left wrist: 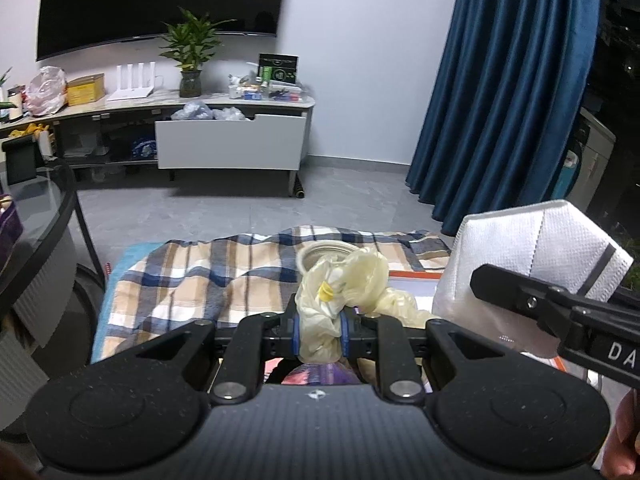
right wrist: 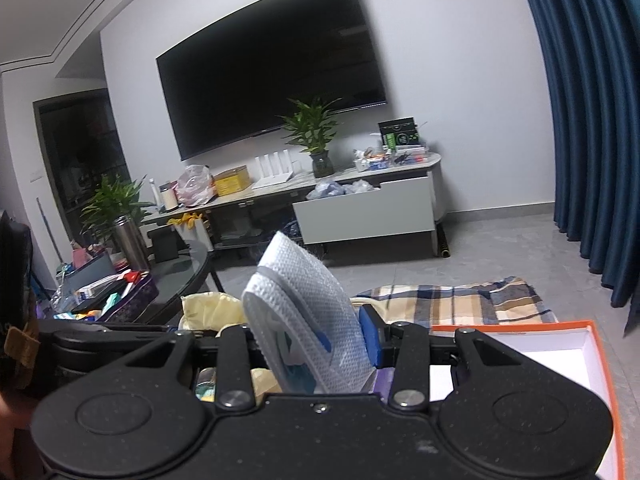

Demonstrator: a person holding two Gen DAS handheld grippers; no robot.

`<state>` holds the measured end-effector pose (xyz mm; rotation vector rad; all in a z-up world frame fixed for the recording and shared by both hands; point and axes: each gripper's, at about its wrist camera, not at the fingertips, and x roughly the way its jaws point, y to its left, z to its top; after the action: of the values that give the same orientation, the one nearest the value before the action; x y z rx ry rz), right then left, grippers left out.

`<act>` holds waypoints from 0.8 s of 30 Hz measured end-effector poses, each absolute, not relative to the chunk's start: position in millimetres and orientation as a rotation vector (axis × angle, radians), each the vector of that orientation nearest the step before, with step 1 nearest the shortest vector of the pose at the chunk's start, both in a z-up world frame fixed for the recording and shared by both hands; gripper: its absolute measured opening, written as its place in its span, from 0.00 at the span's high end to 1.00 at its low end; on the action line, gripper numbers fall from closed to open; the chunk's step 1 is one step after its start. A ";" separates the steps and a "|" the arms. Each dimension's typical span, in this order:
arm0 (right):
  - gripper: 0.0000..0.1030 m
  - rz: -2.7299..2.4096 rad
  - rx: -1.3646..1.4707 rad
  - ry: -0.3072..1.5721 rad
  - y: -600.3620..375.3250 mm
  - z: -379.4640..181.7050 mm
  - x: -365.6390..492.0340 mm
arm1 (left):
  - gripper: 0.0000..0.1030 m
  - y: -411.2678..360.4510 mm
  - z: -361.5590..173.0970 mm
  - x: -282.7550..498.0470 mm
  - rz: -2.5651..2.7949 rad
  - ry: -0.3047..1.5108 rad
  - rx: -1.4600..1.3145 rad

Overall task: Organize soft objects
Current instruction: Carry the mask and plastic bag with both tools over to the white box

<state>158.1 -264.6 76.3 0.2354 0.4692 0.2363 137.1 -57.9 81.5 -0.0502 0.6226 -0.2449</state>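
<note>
My left gripper (left wrist: 320, 332) is shut on a crumpled pale yellow rubber glove (left wrist: 344, 280), which bulges up above the blue pads. The same glove (right wrist: 208, 308) shows at the left of the right wrist view. My right gripper (right wrist: 312, 340) is shut on a white textured fabric piece with a grey stripe (right wrist: 304, 292), which looks like a disposable slipper and stands upright between the pads. In the left wrist view this white piece (left wrist: 520, 240) and the right gripper's black finger (left wrist: 520, 292) sit close on the right. Both held items hang above an orange-rimmed white box (right wrist: 560, 326).
A plaid cloth (left wrist: 200, 272) lies on the floor ahead, with a round roll (left wrist: 324, 252) on it. A dark glass round table (left wrist: 40, 216) with clutter stands at the left. Farther off are a TV stand with an open drawer (left wrist: 230, 142) and a blue curtain (left wrist: 500, 80).
</note>
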 end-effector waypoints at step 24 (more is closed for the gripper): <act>0.53 0.067 0.267 0.499 -336.2 57.5 154.3 | 0.80 -124.4 67.3 149.9 -0.383 0.660 -0.014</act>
<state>154.3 -336.2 57.5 0.2670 0.4994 0.0674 149.9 -124.4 67.3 -0.0141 0.6600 -0.3827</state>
